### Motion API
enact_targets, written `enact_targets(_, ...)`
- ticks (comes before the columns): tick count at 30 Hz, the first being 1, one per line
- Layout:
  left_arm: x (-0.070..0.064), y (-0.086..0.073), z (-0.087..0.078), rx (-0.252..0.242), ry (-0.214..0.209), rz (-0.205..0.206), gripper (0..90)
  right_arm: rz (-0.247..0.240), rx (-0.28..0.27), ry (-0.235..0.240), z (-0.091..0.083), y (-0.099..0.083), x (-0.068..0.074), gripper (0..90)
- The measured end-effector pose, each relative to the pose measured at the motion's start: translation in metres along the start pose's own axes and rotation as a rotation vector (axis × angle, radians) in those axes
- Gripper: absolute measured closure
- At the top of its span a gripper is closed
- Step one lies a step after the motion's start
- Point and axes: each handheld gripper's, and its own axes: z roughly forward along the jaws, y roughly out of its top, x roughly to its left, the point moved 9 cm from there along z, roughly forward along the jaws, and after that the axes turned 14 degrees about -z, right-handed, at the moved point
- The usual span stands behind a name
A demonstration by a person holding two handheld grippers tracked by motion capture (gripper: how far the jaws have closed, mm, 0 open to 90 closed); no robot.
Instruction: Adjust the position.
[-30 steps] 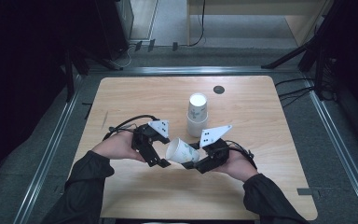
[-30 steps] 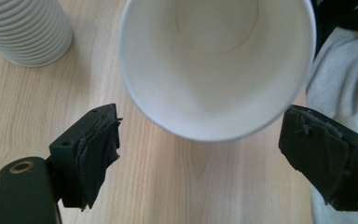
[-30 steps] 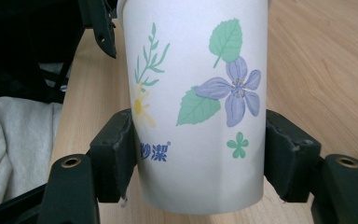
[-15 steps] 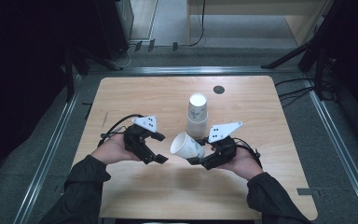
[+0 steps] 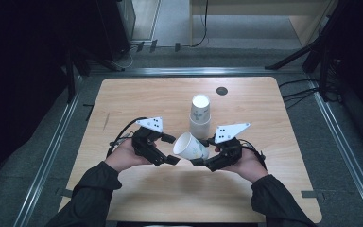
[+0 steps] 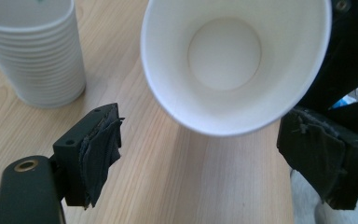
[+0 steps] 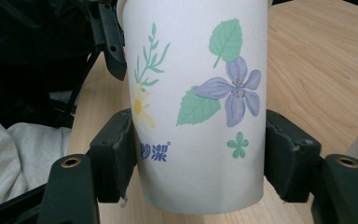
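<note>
At the centre of the high view, the right gripper (image 5: 203,158) held a single paper cup (image 5: 190,146) tipped on its side above the table (image 5: 137,97), its open mouth turned toward the left of the frame. A second before, both grippers had met on this cup; half a second before, the left gripper (image 5: 170,149) had already let go and drawn off toward the left of the frame, and at this moment it sat a little closer again, just left of the cup's rim but not touching it. Its jaws stood spread wide: in the left gripper view the cup's mouth (image 6: 235,65) hung between and beyond the two black pads (image 6: 100,154), with clear table between pad and rim on both sides. In the right gripper view the jaws were pressed against the cup's (image 7: 198,107) flowered wall on either side near its base, pinching it firmly. The stack (image 5: 200,116) stood upright just above the held cup in the high view, toward the upper middle of the table, and showed at the upper left of the left gripper view (image 6: 32,51). Judging by this, the cup had been pulled free of the stack and handed over to the right gripper alone, so the separating step seemed done and setting the cup down somewhere was probably what remained.
</note>
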Motion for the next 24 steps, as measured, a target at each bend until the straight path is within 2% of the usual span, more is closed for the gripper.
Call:
enact_targets(7, -0.007, 0.010, 0.002, -0.089, -0.050, -0.030, 14.3, 0.005, -0.006, 0.014, 0.004, 0.000, 0.002, 33.7)
enact_targets(17, -0.013, 0.014, 0.008, -0.122, -0.076, -0.038, 16.3, 0.012, -0.018, 0.036, 0.010, 0.001, 0.005, 33.7)
enact_targets(19, -0.013, 0.014, 0.009, -0.128, -0.068, -0.028, 17.4, 0.022, -0.023, 0.051, 0.011, 0.001, 0.006, 33.7)
enact_targets(21, -0.013, 0.014, 0.009, -0.131, -0.065, -0.021, 21.1, 0.022, -0.025, 0.054, 0.011, 0.002, 0.006, 33.8)
enact_targets(24, -0.012, 0.013, 0.009, -0.132, -0.060, -0.019, 22.1, 0.025, -0.019, 0.054, 0.012, 0.001, 0.006, 33.9)
